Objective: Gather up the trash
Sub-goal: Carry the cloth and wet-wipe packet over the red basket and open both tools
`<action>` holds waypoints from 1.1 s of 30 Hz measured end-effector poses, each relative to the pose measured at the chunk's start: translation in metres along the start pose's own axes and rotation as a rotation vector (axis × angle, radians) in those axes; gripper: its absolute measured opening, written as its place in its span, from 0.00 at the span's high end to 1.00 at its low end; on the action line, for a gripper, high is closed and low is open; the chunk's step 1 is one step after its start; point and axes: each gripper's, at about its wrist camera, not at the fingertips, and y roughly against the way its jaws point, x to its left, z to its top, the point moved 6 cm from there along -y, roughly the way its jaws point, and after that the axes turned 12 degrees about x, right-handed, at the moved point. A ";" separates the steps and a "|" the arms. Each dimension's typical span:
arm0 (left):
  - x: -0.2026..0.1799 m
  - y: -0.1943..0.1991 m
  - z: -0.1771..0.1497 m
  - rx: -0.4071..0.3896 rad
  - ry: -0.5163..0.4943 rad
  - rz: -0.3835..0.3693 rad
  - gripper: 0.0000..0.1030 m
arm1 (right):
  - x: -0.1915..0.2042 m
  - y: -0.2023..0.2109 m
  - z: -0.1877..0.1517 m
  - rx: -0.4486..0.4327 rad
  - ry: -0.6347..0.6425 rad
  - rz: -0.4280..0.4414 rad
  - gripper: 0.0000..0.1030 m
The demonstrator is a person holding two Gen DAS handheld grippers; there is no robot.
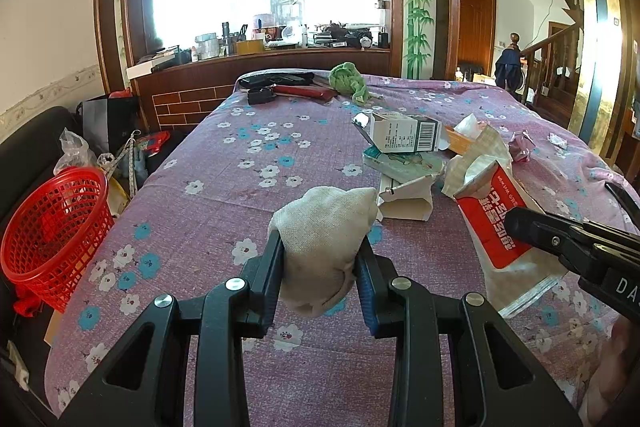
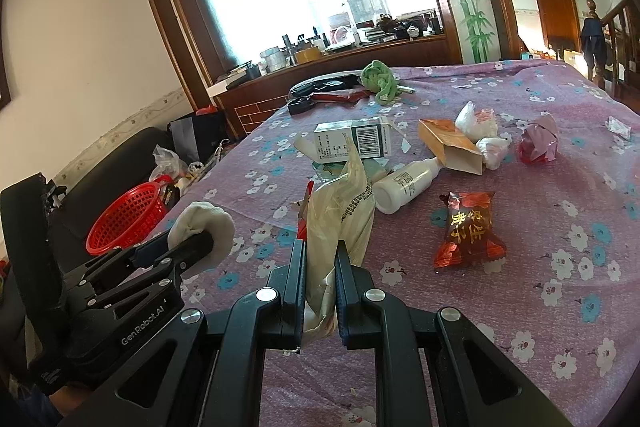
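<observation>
Between left gripper (image 1: 320, 263) jaws: soft wadded cloth (image 1: 324, 227); right gripper (image 2: 320, 267) pinches crinkled bag (image 2: 340, 215).

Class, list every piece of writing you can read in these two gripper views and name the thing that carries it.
"GenRobot.AI": body of the left gripper, right wrist view.
"DA", cut off by the picture's edge: body of the right gripper, left wrist view.
Red snack packet: large gold Chinese characters, not clearly readable.
Red and white bag: white print, too distorted to read.
Barcoded white box: print and digits too small.
</observation>
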 end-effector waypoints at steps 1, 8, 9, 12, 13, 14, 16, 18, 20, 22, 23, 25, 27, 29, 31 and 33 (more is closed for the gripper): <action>0.001 0.000 0.000 0.001 0.000 0.000 0.69 | 0.000 -0.001 0.000 0.002 -0.002 -0.002 0.87; 0.002 0.000 -0.001 0.002 0.003 0.000 0.69 | -0.004 -0.002 -0.001 0.023 -0.020 -0.034 0.87; 0.003 0.000 -0.001 0.004 0.003 -0.001 0.69 | -0.004 -0.002 -0.001 0.026 -0.024 -0.036 0.87; 0.004 0.001 -0.001 0.005 0.004 -0.003 0.69 | -0.004 0.002 -0.001 0.024 -0.027 -0.043 0.87; 0.006 0.002 -0.001 0.004 0.006 -0.005 0.69 | -0.003 0.005 0.000 0.021 -0.025 -0.050 0.87; 0.005 0.001 -0.001 0.004 0.007 -0.004 0.69 | -0.003 0.006 0.001 0.019 -0.024 -0.053 0.87; 0.008 0.002 -0.001 0.006 0.011 0.001 0.69 | -0.001 0.011 0.002 0.014 -0.019 -0.055 0.87; 0.014 0.004 -0.001 0.008 0.021 0.001 0.69 | 0.004 0.013 0.004 0.010 -0.008 -0.061 0.87; 0.019 0.008 0.000 0.002 0.032 0.000 0.69 | 0.008 0.014 0.006 0.011 0.000 -0.058 0.87; 0.025 0.012 0.001 -0.008 0.040 0.004 0.69 | 0.014 0.013 0.008 0.014 0.010 -0.053 0.87; 0.026 0.014 0.002 -0.011 0.042 0.005 0.69 | 0.018 0.013 0.009 0.015 0.016 -0.052 0.87; 0.034 0.018 0.003 -0.020 0.053 0.007 0.69 | 0.024 0.012 0.012 0.018 0.027 -0.048 0.87; 0.042 0.023 0.006 -0.028 0.070 0.007 0.69 | 0.031 0.011 0.014 0.020 0.041 -0.045 0.87; 0.053 0.029 0.008 -0.038 0.088 0.009 0.69 | 0.039 0.009 0.017 0.026 0.054 -0.039 0.87; 0.066 0.035 0.011 -0.050 0.112 0.015 0.69 | 0.049 0.007 0.021 0.036 0.068 -0.022 0.87; 0.080 0.043 0.014 -0.062 0.136 0.017 0.69 | 0.060 0.004 0.027 0.043 0.087 -0.008 0.87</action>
